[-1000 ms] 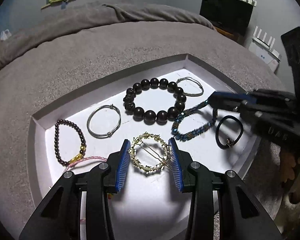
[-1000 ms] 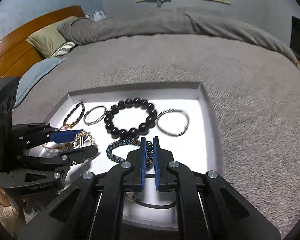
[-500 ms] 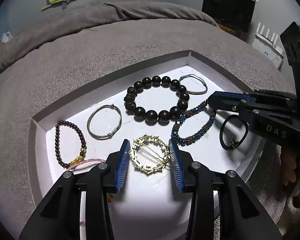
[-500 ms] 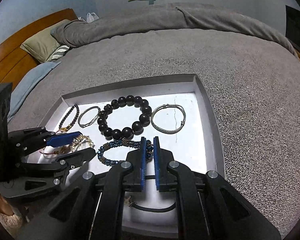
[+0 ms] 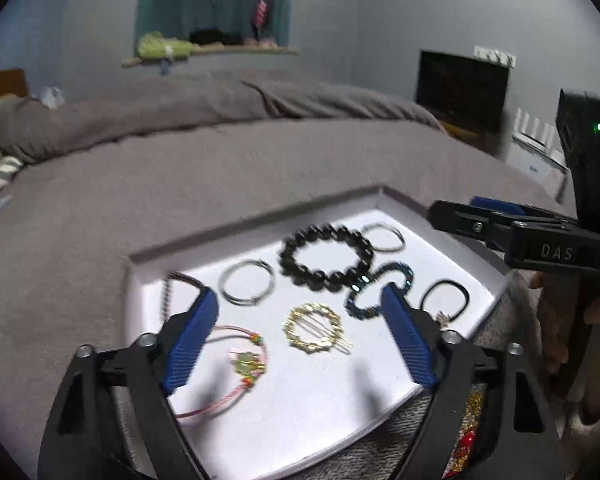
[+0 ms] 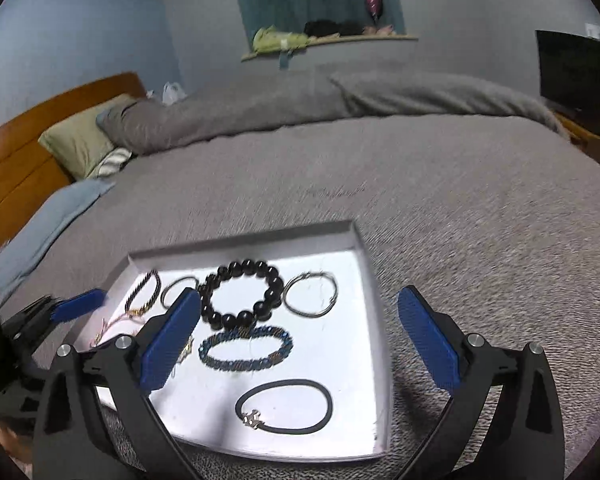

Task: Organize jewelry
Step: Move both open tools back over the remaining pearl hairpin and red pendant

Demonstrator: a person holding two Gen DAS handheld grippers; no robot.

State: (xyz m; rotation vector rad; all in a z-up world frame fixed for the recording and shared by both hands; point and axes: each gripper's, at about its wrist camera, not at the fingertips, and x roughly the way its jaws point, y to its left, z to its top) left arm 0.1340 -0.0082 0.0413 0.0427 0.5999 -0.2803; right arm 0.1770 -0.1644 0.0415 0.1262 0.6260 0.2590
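Observation:
A white tray [image 5: 384, 194] on the bed holds the jewelry. My left gripper [image 5: 298, 294] hovers over it with jaws opening wide. A gold ring-shaped clip [image 5: 314, 328] lies loose on the tray beneath them, touching neither pad. A pink cord bracelet [image 5: 236, 364] lies by the left finger. My right gripper [image 6: 298, 296] is also opening wide with nothing between its pads. Under it lie a blue beaded bracelet [image 6: 246, 348] and a black hair tie [image 6: 284, 406]. A black bead bracelet [image 6: 242, 294] and a silver bangle [image 6: 310, 294] lie farther back.
The tray [image 6: 364, 264] rests on a grey bed cover [image 6: 460, 220] near the bed's front edge. A pillow [image 6: 80, 144] and wooden headboard [image 6: 16, 168] are far left. A hand [image 5: 552, 344] holds the right gripper. Red and gold items [image 5: 468, 432] show beside the tray's near corner.
Both grippers' jaws have spread wide and both have lifted and tilted up. The left pads have left the gold clip, which lies on the tray. The hair tie lies uncovered.

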